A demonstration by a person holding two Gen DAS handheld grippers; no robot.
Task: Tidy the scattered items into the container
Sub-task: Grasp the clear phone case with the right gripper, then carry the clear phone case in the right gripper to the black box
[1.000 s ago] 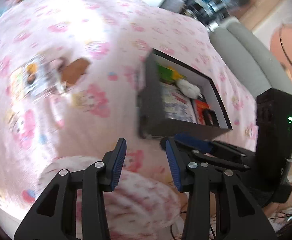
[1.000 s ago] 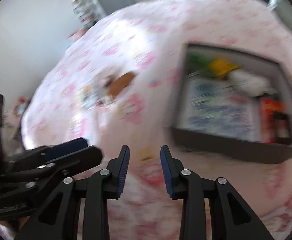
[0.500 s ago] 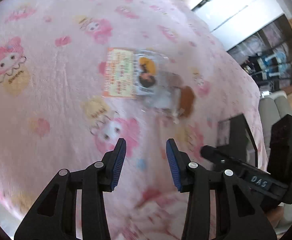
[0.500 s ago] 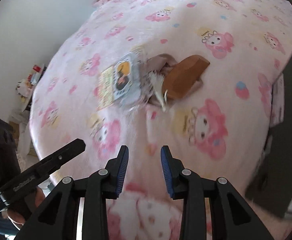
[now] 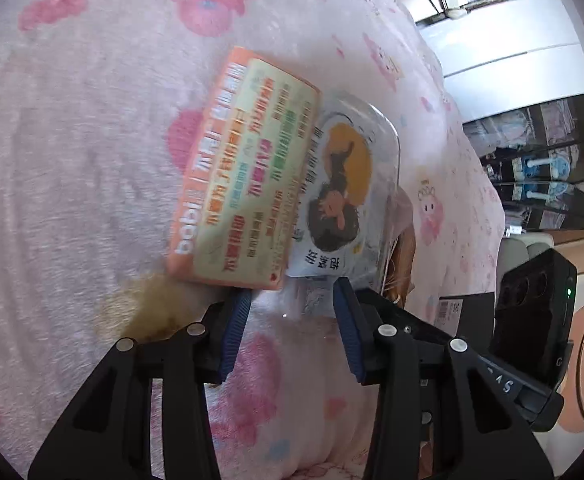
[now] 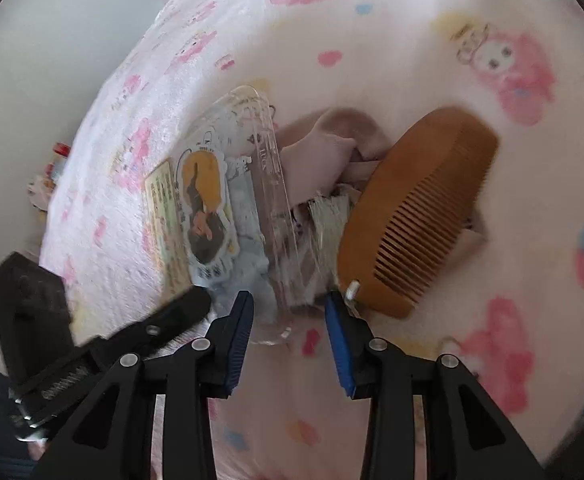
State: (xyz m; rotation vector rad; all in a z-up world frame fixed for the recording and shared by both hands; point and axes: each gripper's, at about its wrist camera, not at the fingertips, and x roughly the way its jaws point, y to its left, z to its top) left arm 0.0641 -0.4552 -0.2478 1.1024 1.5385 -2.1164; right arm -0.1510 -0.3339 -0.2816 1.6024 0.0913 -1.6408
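Right wrist view: both open tools, left tool [image 5: 289,316] and right tool [image 6: 289,314], should be centred before closing, the right tool's jaws just widened, around the clear case [image 6: 269,184] beside the comb [image 6: 412,208] on the bed [image 6: 492,300].

The print on the orange pack [image 5: 243,168] is too smeared to read. The clear case [image 6: 267,184] covers part of the pink cloth [image 6: 324,152], and the comb [image 6: 416,208] hides the rest. The black box [image 5: 466,312] is mostly behind the right tongs [image 6: 289,316], so no telling what's inside.
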